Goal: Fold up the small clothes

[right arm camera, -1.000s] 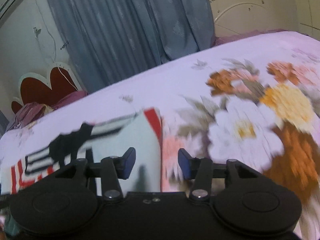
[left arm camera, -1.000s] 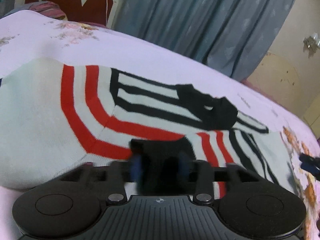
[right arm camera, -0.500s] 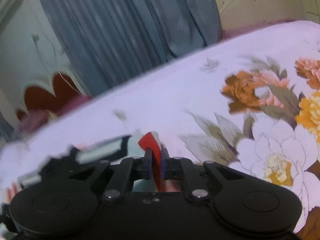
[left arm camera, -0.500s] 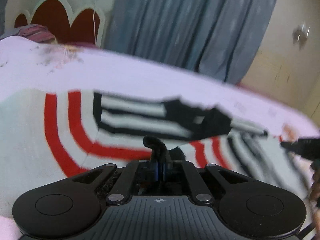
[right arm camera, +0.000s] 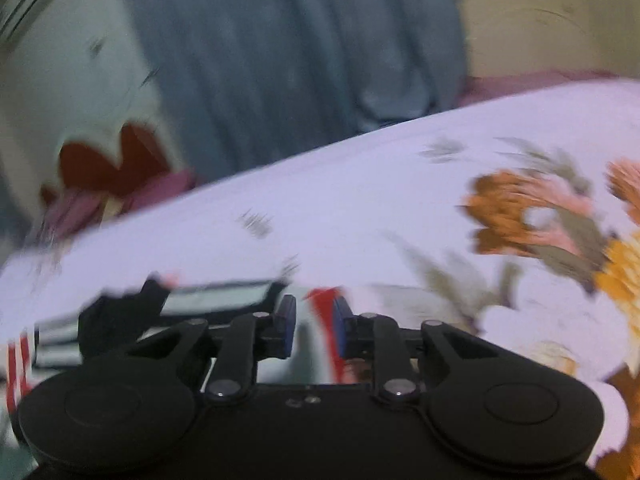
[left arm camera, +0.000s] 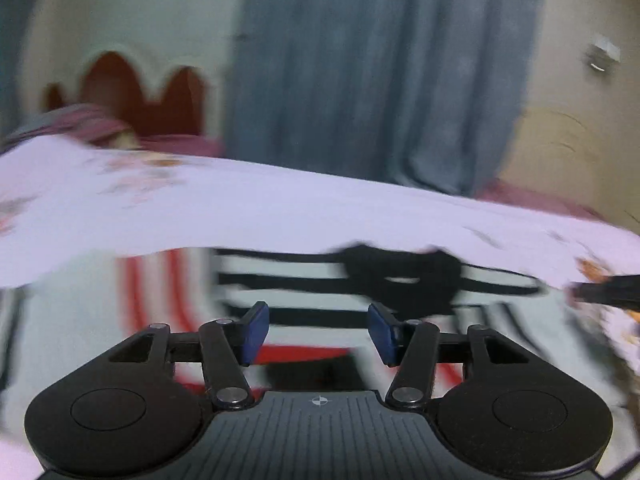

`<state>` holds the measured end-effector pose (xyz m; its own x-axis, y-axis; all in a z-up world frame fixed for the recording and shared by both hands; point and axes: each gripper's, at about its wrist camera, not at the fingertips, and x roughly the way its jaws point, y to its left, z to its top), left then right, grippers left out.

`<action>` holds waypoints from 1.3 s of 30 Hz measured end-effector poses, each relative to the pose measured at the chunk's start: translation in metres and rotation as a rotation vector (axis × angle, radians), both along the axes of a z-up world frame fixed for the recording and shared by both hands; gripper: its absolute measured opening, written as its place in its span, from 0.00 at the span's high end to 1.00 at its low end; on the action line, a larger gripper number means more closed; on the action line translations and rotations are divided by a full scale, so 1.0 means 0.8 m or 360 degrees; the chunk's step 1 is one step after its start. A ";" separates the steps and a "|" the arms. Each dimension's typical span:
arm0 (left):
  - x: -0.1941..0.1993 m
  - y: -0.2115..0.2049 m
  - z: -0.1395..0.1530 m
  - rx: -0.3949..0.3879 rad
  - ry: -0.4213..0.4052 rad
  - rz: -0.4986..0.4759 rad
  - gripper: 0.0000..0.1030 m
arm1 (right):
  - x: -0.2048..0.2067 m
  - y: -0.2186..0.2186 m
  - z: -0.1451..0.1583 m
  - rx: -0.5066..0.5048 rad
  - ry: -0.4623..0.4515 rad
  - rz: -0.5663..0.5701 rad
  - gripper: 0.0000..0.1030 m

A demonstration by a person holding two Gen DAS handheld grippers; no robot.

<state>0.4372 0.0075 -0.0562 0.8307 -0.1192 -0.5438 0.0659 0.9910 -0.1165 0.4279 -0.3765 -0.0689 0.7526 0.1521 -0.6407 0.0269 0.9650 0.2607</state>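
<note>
A small white garment with red and black stripes (left arm camera: pixel 304 300) lies on the lilac bed sheet (left arm camera: pixel 240 208). A black patch (left arm camera: pixel 404 276) sits near its far edge. My left gripper (left arm camera: pixel 318 332) hangs just above its middle, jaws wide open and empty. In the right wrist view the garment's red-edged corner (right arm camera: pixel 324 304) lies between the jaws of my right gripper (right arm camera: pixel 314 328), which are partly open and not pinching it. The right gripper's tip also shows in the left wrist view (left arm camera: pixel 604 292). Both views are blurred.
A grey-blue curtain (left arm camera: pixel 380 80) hangs behind the bed. A red scalloped headboard (left arm camera: pixel 132 96) stands at the far left. The sheet on the right carries large orange flower prints (right arm camera: pixel 532 216). A cream wardrobe (right arm camera: pixel 540 20) stands at the back right.
Half a second ago both grippers were shut on cloth. Now both have opened and let go, the left wide, the right partly, and both cameras have tilted up.
</note>
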 end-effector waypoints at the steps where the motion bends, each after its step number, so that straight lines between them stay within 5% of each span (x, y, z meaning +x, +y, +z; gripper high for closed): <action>1: 0.011 -0.017 -0.003 -0.0006 0.0032 -0.0060 0.48 | 0.005 0.012 -0.004 -0.0004 0.0030 0.0064 0.81; 7: 0.061 -0.102 -0.042 -0.0080 0.0185 -0.0270 0.44 | -0.001 0.120 -0.016 -0.0119 0.0088 0.0551 0.75; 9: 0.058 -0.104 -0.057 -0.0040 0.0222 -0.0249 0.44 | 0.001 0.130 -0.020 -0.0167 0.0093 0.0584 0.81; 11: 0.049 -0.089 -0.061 0.0019 0.0194 -0.0203 0.44 | 0.007 0.110 -0.018 -0.0204 0.0083 0.0492 0.85; 12: 0.044 -0.077 -0.063 0.0034 0.0186 -0.0188 0.45 | 0.010 0.090 -0.016 -0.0234 0.0077 0.0375 1.00; 16: 0.025 -0.047 -0.067 0.0093 0.0143 -0.0191 0.45 | 0.025 0.000 -0.015 -0.0165 0.0128 0.0060 1.00; 21: 0.034 -0.049 -0.062 0.0127 0.0156 -0.0175 0.44 | 0.022 -0.003 -0.015 -0.0210 0.0143 0.0098 1.00; 25: 0.012 -0.056 -0.041 0.0130 0.0106 -0.0158 0.42 | 0.000 0.015 0.005 -0.0187 0.0153 0.0155 0.84; 27: -0.003 -0.058 -0.040 0.0106 0.0102 -0.0192 0.33 | -0.022 0.029 0.008 -0.0196 0.0169 0.0216 0.87; 30: -0.012 -0.056 -0.058 0.0142 0.0214 -0.0198 0.32 | -0.067 0.045 -0.002 -0.0243 0.0219 0.0258 0.87; 39: -0.027 -0.032 -0.058 0.0130 0.0222 -0.0176 0.32 | -0.140 0.057 0.022 -0.0270 0.0155 0.0216 0.91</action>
